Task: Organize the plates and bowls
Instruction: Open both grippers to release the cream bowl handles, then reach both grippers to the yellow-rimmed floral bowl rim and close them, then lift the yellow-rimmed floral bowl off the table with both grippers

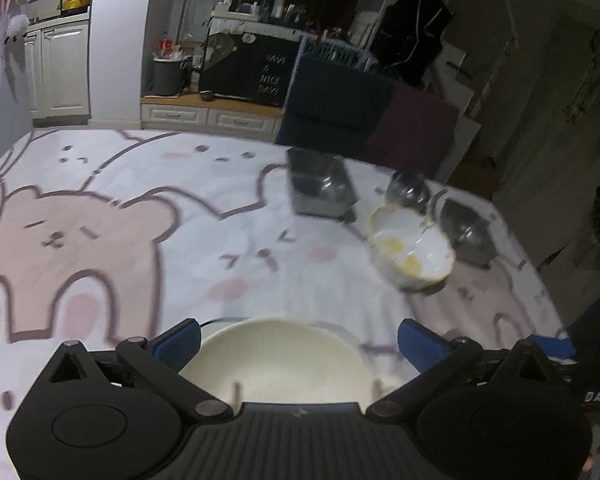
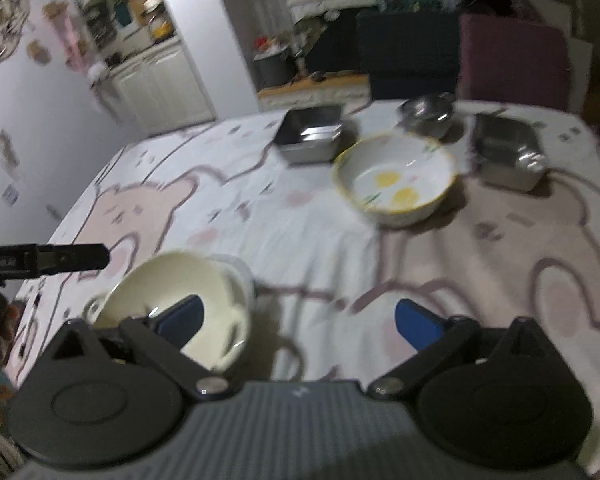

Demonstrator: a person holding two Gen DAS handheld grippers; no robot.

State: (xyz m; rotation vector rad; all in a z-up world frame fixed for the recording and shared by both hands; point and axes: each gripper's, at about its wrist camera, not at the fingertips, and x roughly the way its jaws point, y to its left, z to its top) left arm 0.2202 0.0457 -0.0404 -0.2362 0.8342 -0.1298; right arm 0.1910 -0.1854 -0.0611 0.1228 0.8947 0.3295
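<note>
Lying below left gripper (image 1: 298,342), cream bowl (image 1: 276,360), jaws wide, untouched.

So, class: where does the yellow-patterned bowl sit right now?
In the right wrist view, the yellow-patterned bowl sits far right of centre on the tablecloth, between two steel trays, before a steel bowl.

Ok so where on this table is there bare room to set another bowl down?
Free: the wide cloth left of the square steel tray, and the strip between the cream bowl and the yellow-flowered bowl. Crowded: the far right, where that bowl, the round steel bowl and the steel container cluster.
</note>
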